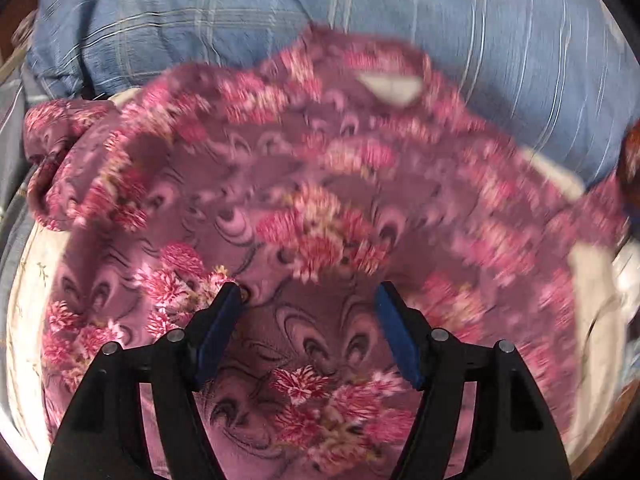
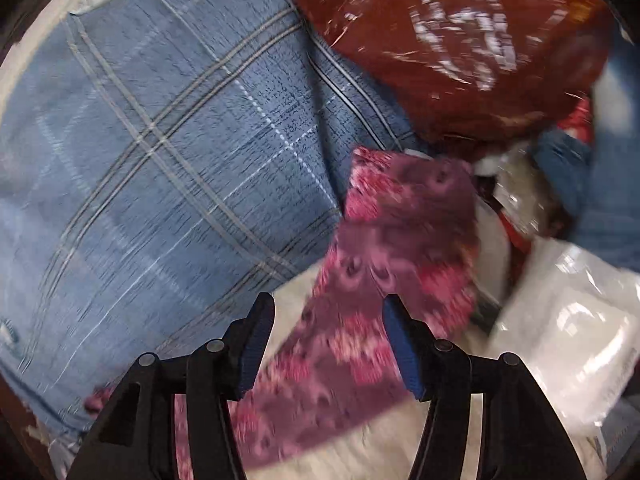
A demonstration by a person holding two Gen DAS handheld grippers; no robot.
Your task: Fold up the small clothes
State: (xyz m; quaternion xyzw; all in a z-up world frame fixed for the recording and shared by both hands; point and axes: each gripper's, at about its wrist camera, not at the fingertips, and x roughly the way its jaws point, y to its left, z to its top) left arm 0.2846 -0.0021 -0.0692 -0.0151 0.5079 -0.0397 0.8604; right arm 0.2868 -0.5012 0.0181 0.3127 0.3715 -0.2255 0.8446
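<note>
Lying spread on a cream cloth (image 1: 24,320), a purple flowered shirt (image 1: 304,184) is seen, its collar label (image 1: 390,86) pointing away from the left gripper (image 1: 310,308), whose jaws are held apart above the near hem, gripping nothing. A sleeve (image 2: 400,248) is seen running lengthwise away from the right gripper (image 2: 328,320), also spread and empty, so that hand is judged nearer it. Room is limited by a blue checked pillow (image 2: 160,140) beyond and bags (image 2: 460,48) to the right.

right gripper (image 2: 328,344) jaws apart over floral garment (image 2: 384,264) (blurred); blue plaid pillow (image 2: 160,168) left, brown bag (image 2: 460,40) behind.
</note>
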